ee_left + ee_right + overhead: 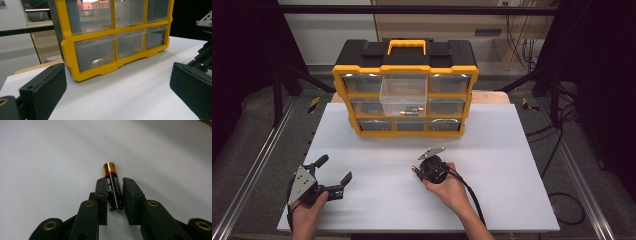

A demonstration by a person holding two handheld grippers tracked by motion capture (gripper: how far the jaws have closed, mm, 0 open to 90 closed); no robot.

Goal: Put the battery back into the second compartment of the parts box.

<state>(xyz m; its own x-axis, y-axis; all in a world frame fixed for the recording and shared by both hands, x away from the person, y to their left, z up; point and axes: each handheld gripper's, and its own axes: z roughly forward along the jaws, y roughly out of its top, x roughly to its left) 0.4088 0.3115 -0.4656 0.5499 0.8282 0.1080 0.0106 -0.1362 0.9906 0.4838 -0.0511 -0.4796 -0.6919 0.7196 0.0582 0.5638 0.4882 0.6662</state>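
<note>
A white table top (377, 210) lies under a dark frame, and at its far edge stands a yellow-and-black organiser (405, 89) with clear drawers. The middle drawer of the top row (405, 95) is pulled out, and two batteries (413, 110) lie in it.

At the left of the high view, the left gripper (334, 171) hovers low over the bare table, well apart from the organiser. Its jaws stand wide with nothing between them; in the left gripper view they frame the organiser's lower drawers (117, 47) and white surface.

Nearer the middle, the right gripper (417, 171) points down at the table in front of the organiser. In the right gripper view an AA battery (113, 186), black with a gold end, lies on the table between the two jaws, its gold end pointing away from the hand. The jaws are narrow: the left pad (102, 192) lies against the battery's side, while a thin gap shows at the other pad, so the grip does not look complete.

The step in hand seems to be picking this battery up off the table. The next move likely calls for closing the last bit until both pads press on the casing, then a straight lift. After that comes a carry forward to the open drawer, high enough to clear its front wall. A round casing may roll or pivot if pinched off centre.
</note>
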